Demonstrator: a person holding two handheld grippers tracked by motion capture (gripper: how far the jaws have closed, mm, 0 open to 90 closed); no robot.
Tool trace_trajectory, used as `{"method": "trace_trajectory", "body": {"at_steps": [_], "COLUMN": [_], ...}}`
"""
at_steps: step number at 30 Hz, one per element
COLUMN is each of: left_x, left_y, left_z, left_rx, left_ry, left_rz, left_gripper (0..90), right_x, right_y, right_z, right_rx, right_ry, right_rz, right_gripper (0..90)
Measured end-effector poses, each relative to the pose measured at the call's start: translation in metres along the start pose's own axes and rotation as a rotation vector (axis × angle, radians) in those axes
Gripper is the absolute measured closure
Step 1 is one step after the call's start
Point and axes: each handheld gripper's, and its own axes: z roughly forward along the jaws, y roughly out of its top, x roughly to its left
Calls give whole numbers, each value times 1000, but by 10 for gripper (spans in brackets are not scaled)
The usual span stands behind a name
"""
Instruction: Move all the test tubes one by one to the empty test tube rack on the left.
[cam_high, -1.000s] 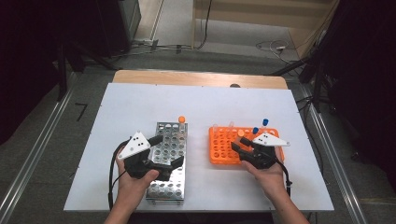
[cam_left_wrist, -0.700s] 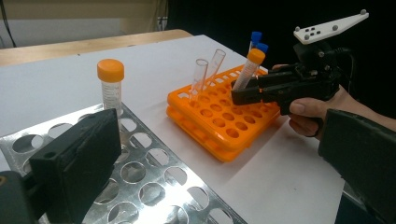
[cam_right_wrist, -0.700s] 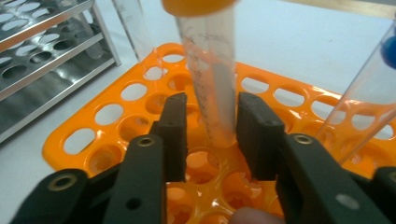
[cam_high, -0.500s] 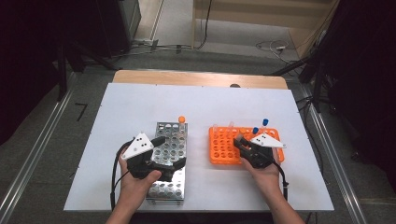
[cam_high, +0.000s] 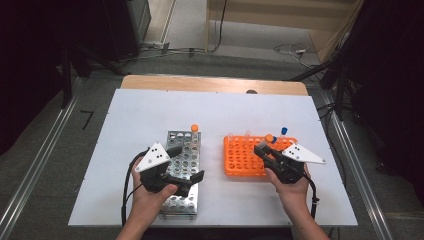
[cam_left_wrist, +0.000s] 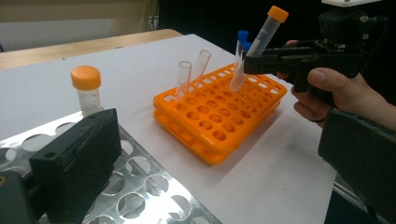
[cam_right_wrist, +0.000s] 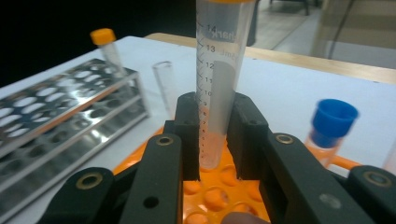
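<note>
**Tube's out of the orange rack, and the grip looks the shaky part**

Nearest the person, the left gripper (cam_high: 185, 165) sits over the shiny perforated metal tube rack (cam_high: 175, 202), jaws wide apart with nothing between them. It seems to be steadying or just waiting. If it bumps that rack, the lone orange-capped tube (cam_high: 194, 131) standing at its far end could wobble.

A bit further out, the right gripper (cam_high: 264, 149) has just clamped its jaws onto a clear graduated plastic tube with an orange cap (cam_left_wrist: 261, 41), and the pads squeeze its lower half. That tube hangs tilted just above the orange plastic rack with round holes (cam_left_wrist: 215, 122), tip clear of the holes.

The risks, as a guess: the grip is low on a smooth round body, so the top-heavy tube could pivot or slip between the pads on the way across. Swinging it sideways too low might also clip the two open glass tubes (cam_left_wrist: 191, 70) or the blue-capped tubes (cam_left_wrist: 242, 39) standing at the far side, tipping them or dragging the light rack along.
</note>
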Motion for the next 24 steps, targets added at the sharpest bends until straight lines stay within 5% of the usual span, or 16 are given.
{"method": "trace_trajectory", "body": {"at_steps": [13,19,24], "left_x": [-15,-24,-33], "left_y": [5,7,5], "left_z": [9,16,24], "left_rx": [9,20,23], "left_ry": [-41,-40,-92], "left_rz": [31,53,70], "left_gripper": [68,202,339], "right_x": [41,62,75], "right_y": [2,0,-1], "right_z": [1,6,10], "right_rx": [110,148,176], "right_ry": [149,221,267], "right_rz": [-90,-140,-174], "right_gripper": [731,731,731]}}
